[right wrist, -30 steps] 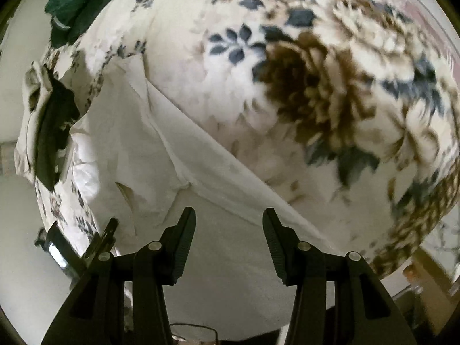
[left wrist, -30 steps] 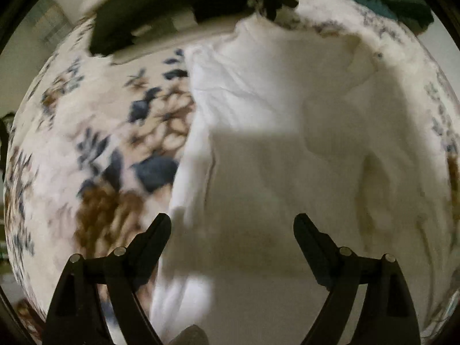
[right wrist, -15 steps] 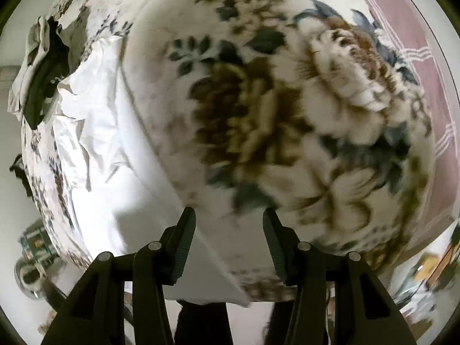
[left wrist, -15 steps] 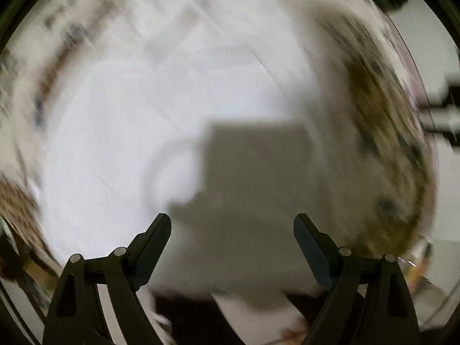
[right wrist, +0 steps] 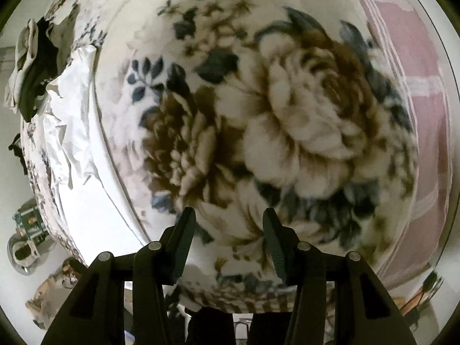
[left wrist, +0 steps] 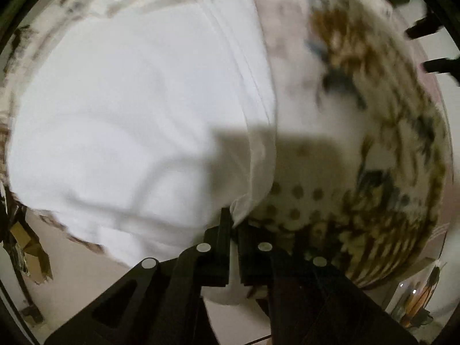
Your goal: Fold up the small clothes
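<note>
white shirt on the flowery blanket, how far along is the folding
Early. Done: the white shirt lies spread on the blanket. In hand: the left gripper is shut on its corner. Left: the right gripper is open over bare blanket; no fold shows.

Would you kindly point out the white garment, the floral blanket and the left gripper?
white garment [left wrist: 129, 109], left wrist view, its flat middle.
floral blanket [right wrist: 302, 120], right wrist view, the large bloom.
left gripper [left wrist: 233, 224], left wrist view, the closed fingertips.
</note>
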Available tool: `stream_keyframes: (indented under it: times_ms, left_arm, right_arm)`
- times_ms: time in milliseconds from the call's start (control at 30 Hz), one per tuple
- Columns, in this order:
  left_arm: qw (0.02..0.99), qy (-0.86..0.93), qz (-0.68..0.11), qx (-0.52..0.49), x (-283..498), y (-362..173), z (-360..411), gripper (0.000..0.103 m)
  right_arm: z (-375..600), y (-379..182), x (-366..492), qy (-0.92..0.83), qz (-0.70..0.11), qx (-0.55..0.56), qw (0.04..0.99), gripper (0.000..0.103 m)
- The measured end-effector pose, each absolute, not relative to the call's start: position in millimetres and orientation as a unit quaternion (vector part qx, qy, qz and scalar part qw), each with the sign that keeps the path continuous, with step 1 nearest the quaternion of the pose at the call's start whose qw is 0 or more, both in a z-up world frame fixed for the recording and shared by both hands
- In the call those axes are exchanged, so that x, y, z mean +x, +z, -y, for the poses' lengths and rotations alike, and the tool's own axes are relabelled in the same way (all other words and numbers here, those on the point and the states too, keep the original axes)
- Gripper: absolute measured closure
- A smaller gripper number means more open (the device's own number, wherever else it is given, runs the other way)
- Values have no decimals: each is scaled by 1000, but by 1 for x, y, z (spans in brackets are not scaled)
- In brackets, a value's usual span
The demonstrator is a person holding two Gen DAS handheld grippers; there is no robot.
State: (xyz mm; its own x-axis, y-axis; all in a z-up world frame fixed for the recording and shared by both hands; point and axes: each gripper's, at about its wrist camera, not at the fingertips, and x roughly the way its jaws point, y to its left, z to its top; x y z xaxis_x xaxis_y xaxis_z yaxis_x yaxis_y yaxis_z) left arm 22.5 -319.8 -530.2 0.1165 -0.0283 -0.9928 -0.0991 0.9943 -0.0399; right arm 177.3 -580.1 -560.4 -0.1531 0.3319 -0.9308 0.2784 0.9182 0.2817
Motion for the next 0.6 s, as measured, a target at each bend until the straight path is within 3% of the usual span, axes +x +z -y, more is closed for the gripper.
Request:
stream_keyframes:
  times_ms: [267,600]
  left_arm:
    - [773,54,-627,-82,16,-463,256,101]
    - [779,80,-611,-115,13,-442,208,101]
  right_arm:
    - [521,-579,285,137,-746,201,620,52]
    - [425,-643,424,215,-716,268,608,56]
